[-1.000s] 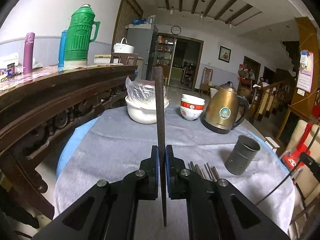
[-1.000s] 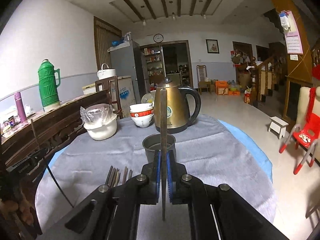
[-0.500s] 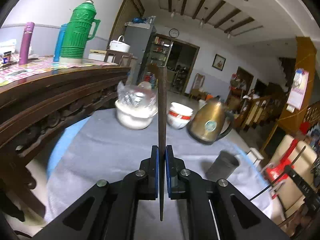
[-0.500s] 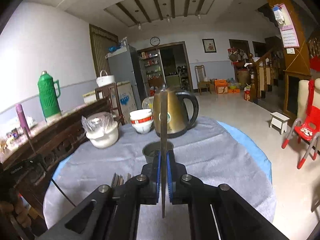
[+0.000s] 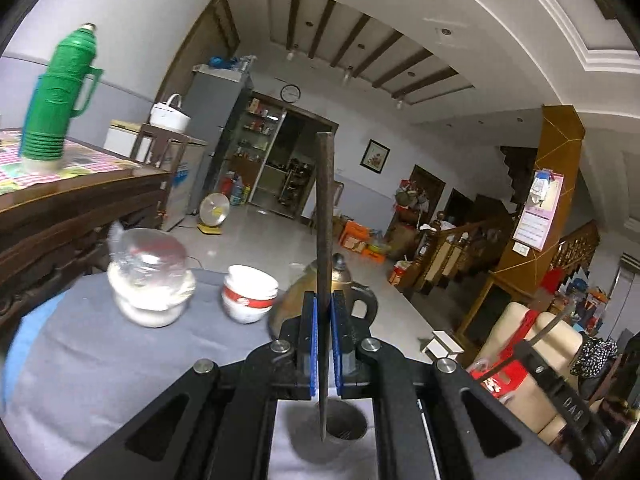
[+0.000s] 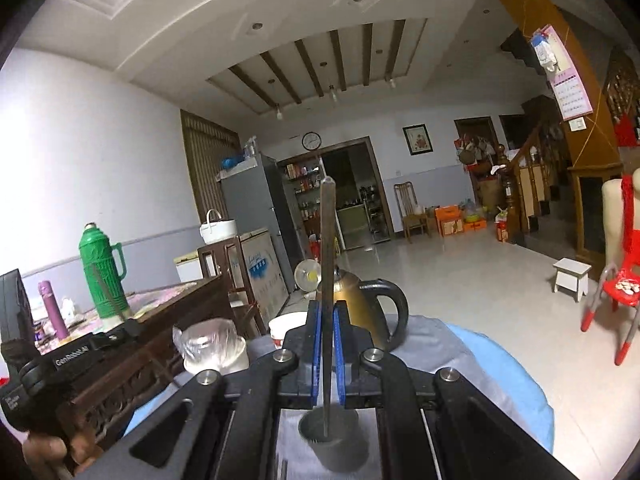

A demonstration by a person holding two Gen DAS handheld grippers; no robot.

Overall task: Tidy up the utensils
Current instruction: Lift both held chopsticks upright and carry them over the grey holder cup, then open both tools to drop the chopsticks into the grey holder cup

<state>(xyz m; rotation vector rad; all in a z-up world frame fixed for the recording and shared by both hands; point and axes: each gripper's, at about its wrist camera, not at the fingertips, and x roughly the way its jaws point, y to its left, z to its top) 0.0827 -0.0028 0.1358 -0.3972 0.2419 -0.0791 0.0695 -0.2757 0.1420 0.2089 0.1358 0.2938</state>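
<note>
Round table (image 5: 72, 376), grey cloth over a blue cover (image 6: 516, 384). On the cloth: white bowl under crumpled clear plastic (image 5: 150, 288), stacked white bowls with a red band (image 5: 249, 294) just beside it, brass kettle with black handle (image 6: 360, 300) next along. Nearer the camera, dark metal utensil cup (image 6: 334, 440), upright, apart from the kettle. Motion blur on the left view, so whether bowl and stack touch is unclear.
</note>
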